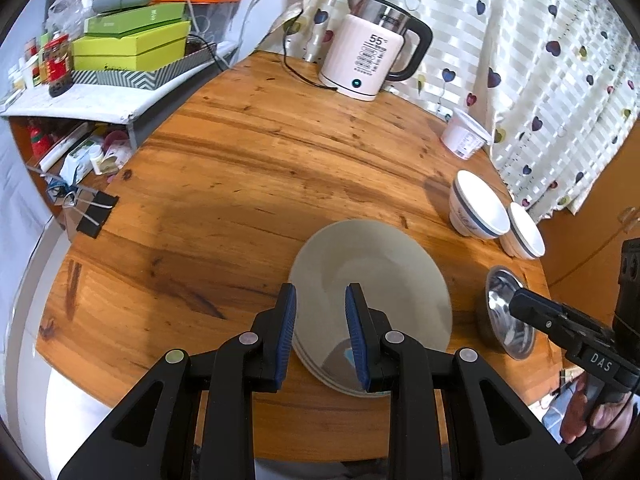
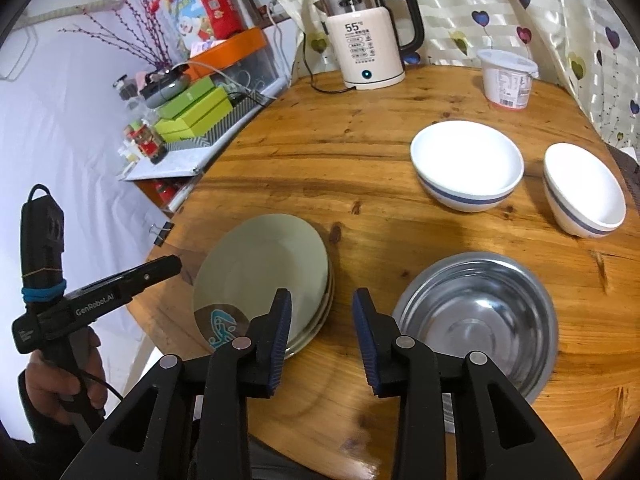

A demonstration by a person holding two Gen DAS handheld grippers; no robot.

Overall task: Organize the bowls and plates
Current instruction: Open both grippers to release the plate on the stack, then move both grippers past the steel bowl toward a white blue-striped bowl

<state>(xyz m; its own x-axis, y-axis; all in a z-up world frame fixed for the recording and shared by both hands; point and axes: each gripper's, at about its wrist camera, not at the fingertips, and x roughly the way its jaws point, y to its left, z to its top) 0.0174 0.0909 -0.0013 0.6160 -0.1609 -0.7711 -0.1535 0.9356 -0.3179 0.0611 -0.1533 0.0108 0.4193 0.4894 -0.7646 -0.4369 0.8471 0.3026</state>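
Note:
A stack of pale plates (image 1: 372, 292) lies near the front of the round wooden table (image 1: 248, 184); it also shows in the right wrist view (image 2: 264, 272). My left gripper (image 1: 321, 300) is open and empty, hovering over the stack's near left rim. A steel bowl (image 2: 480, 312) sits right of the plates, also in the left wrist view (image 1: 506, 316). My right gripper (image 2: 322, 306) is open and empty, above the table between plates and steel bowl. Two white bowls with blue bands stand behind: a larger one (image 2: 468, 164) and a smaller one (image 2: 584, 192).
A white electric kettle (image 2: 368, 36) with its cord stands at the table's back. A white plastic tub (image 2: 508, 80) is beside it. A cluttered shelf with green boxes (image 1: 132, 44) borders the table's left. A heart-patterned curtain (image 1: 520, 60) hangs behind.

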